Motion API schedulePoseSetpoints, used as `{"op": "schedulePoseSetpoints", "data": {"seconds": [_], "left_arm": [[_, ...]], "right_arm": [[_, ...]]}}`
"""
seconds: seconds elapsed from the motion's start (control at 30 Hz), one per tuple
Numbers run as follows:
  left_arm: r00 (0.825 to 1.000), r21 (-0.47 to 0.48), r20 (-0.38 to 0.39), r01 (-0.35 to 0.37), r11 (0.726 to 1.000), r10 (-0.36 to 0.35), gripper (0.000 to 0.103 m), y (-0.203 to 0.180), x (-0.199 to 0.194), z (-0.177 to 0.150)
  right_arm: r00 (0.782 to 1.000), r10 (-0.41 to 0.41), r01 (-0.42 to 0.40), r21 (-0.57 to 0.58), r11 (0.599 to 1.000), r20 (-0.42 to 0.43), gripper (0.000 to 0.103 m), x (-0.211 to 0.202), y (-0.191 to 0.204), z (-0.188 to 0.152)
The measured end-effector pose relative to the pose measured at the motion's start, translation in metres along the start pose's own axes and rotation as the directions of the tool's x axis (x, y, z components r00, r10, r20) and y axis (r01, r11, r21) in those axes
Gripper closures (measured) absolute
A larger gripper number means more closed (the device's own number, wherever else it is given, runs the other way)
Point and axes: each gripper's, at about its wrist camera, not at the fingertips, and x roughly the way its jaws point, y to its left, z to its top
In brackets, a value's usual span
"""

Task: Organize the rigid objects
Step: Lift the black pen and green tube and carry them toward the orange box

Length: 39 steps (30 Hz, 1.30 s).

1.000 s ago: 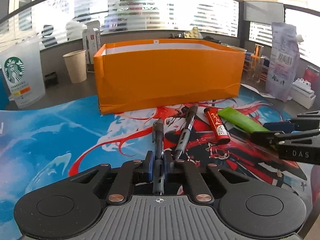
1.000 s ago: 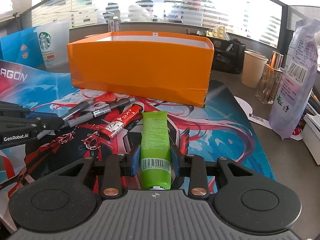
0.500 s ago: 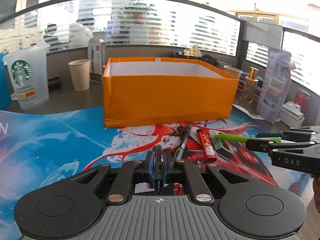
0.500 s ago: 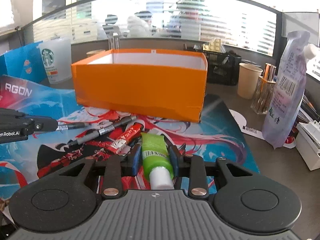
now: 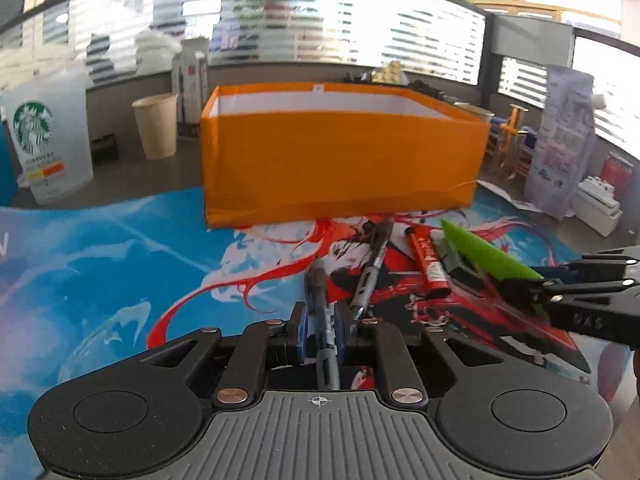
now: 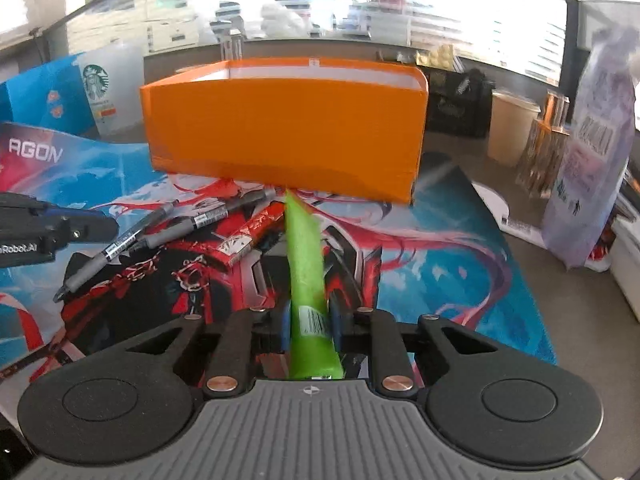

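Blinds and office windows fill the back, and a bright blue and red mat [image 5: 100,264] covers the desk. An orange box [image 5: 340,160] sits open at the far side of the mat.

The left tongs [image 5: 320,320] have a grey pen [image 5: 322,320] between the pads. The jaws are opening a little, and I cannot tell if the pads still squeeze it. The pen points toward the box, and in the right view it looks to lie low on the mat.

The right tongs [image 6: 308,320] are closing on a green tube [image 6: 306,264] (the barcode end sits between the pads). Its thin flat end sticks up toward the box.

A second pen [image 5: 370,268] and a red tube [image 5: 428,262] lie on the mat between the two tongs, just in front of the box.

A Starbucks cup [image 5: 44,140] and a paper cup [image 5: 156,124] stand off the mat on the left.
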Motion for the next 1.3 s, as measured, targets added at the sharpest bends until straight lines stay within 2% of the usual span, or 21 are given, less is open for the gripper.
{"op": "schedulePoseSetpoints", "data": {"seconds": [0.17,0.23,0.33,0.53,1.07,1.2,1.3], "left_arm": [[1.000,-0.006,-0.019,0.008,1.000,-0.008,0.088,0.003,0.015,0.003],[1.000,-0.007,-0.013,0.021,1.000,-0.021,0.090,0.003,0.018,0.002],[0.998,-0.024,-0.009,0.062,0.998,-0.062,0.095,0.004,0.016,0.000],[0.997,-0.050,0.001,0.071,0.996,-0.071,0.096,0.003,0.009,0.000],[0.992,-0.006,0.112,0.057,0.998,-0.056,0.096,-0.004,-0.029,0.037],[0.989,-0.006,0.137,0.059,0.998,-0.058,0.096,-0.003,-0.033,0.048],[0.987,-0.003,0.152,0.059,0.998,-0.058,0.096,-0.003,-0.034,0.053]], "right_arm": [[1.000,0.022,-0.022,0.028,0.999,-0.006,0.083,0.010,-0.008,0.009],[1.000,0.029,-0.029,0.049,0.998,-0.004,0.088,0.012,-0.012,0.011],[0.998,0.071,-0.070,0.124,0.990,0.000,0.088,0.012,-0.023,0.010],[0.993,0.115,-0.113,0.200,0.973,0.001,0.089,0.010,-0.032,0.010],[0.989,0.129,-0.140,0.161,0.977,0.077,0.090,-0.016,-0.025,0.031],[0.986,0.128,-0.141,0.128,0.982,0.104,0.097,-0.021,-0.021,0.041],[0.987,0.137,-0.146,0.096,0.985,0.088,0.097,-0.019,-0.018,0.048]]}}
